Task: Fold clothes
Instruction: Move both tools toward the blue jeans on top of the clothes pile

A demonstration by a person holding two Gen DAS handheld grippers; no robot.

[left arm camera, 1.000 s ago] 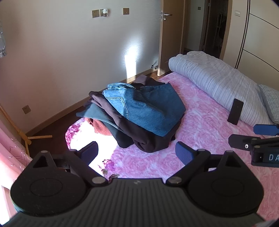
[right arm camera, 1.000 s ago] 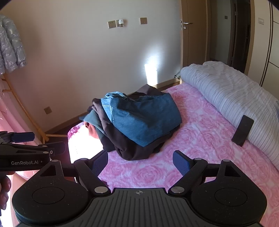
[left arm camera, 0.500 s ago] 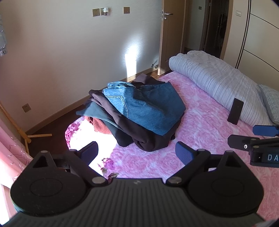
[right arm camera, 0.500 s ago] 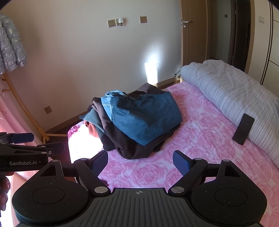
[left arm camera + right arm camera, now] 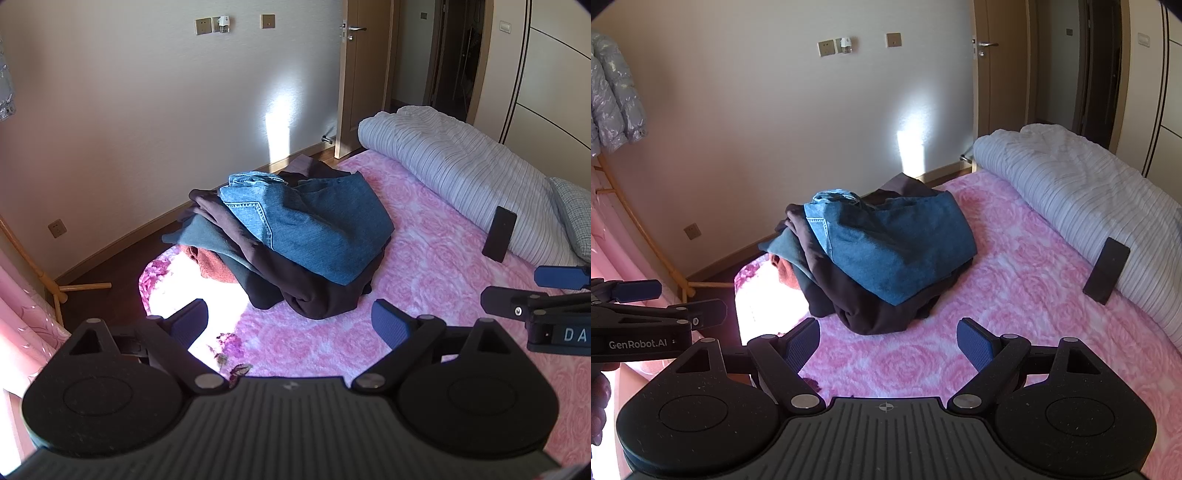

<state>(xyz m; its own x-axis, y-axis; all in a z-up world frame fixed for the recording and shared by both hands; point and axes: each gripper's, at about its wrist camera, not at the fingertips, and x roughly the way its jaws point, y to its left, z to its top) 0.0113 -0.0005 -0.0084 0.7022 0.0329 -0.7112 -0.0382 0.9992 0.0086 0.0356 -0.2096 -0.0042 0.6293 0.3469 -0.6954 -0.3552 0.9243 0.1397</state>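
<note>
The pile of clothes (image 5: 295, 243) (jeans on top) lies near the bed's (image 5: 424, 229) far-left corner, well ahead of the left gripper (image 5: 291, 321) and right gripper (image 5: 888, 341), both spread wide and empty, barely shifted from earlier.

Bare bedspread (image 5: 905, 362) btwn clothes pile (image 5: 886, 254) & phone (image 5: 1106, 271).

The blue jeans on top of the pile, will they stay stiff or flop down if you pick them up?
The blue jeans would probably flop: they already drape and crease over the dark clothes underneath. Thick denim likely feels fairly heavy. Lying loose on top, they should lift off without dragging the pile.
</note>
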